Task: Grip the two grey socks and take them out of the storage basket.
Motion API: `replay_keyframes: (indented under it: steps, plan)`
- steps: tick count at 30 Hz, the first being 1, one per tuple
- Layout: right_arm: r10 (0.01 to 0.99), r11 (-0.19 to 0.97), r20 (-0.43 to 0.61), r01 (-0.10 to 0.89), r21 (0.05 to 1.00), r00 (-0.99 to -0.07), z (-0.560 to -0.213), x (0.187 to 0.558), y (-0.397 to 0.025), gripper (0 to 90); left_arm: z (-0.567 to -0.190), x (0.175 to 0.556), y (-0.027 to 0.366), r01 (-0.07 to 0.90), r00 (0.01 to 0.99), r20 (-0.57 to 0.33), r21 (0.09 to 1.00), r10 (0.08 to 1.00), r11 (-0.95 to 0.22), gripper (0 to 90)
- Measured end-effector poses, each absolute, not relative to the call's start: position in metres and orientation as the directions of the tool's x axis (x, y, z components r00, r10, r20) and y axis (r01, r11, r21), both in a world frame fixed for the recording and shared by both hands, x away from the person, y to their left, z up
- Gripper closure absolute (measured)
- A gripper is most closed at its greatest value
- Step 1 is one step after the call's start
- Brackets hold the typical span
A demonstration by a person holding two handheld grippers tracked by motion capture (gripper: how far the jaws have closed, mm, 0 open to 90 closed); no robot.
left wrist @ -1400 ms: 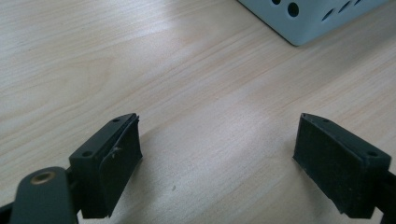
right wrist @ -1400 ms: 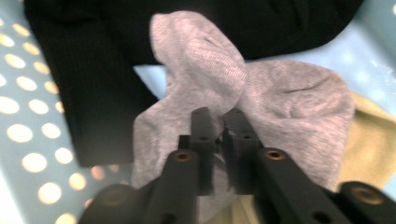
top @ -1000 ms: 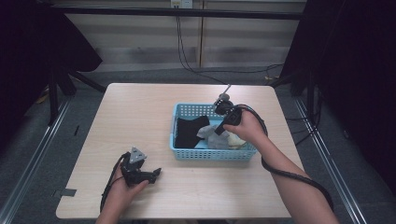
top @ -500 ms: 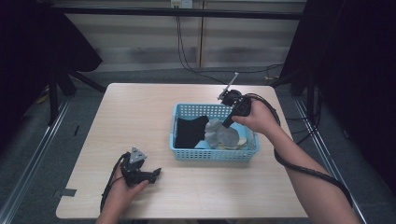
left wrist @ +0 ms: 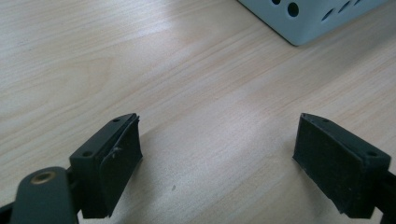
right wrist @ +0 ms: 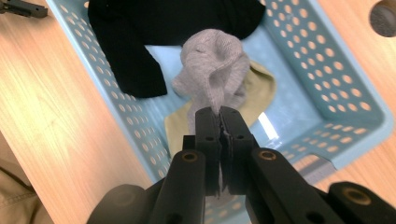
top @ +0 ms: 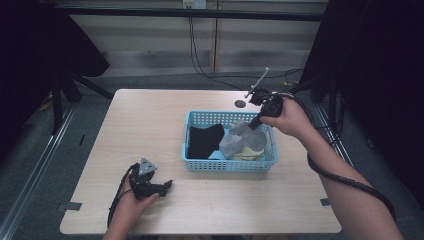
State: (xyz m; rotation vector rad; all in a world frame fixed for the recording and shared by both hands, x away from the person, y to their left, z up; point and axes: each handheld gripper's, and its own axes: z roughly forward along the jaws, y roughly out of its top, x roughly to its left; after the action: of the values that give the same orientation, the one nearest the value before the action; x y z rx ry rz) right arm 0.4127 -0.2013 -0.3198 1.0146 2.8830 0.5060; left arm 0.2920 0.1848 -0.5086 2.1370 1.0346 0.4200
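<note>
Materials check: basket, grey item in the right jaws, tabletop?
Basket: light blue moulded plastic, going by the glossy perforated walls. Grey item: soft knit fabric, ribbed and folding limply, likely a sock. Tabletop: pale wood grain, matte, possibly laminate.

A grey sock [right wrist: 212, 74] hangs bunched at the centre of the right gripper view, its top edge pinched in the right claw [right wrist: 219, 120] and lifted above the light blue perforated basket [top: 200, 164]. Under it lie a black sock [top: 204, 140] (spread flat at the basket's left) and a beige one [right wrist: 261, 86] at centre-right.
</note>
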Motion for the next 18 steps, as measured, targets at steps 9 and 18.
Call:
replay_keyframes:
  steps: [9, 18]
  plan:
    - [0.647, 0.701, 0.070, 0.629, 0.336, -0.759, -0.305, 0.411, -0.226, 87.0, -0.509, 0.292, 0.185, 0.547, 0.626, -0.017, 0.722, 0.780, -0.424, 14.3]
    - [0.679, 0.666, 0.079, 0.658, 0.351, -0.730, -0.298, 0.409, -0.250, 87.0, -0.508, 0.292, 0.185, 0.546, 0.627, -0.014, 0.722, 0.779, -0.426, 14.3]
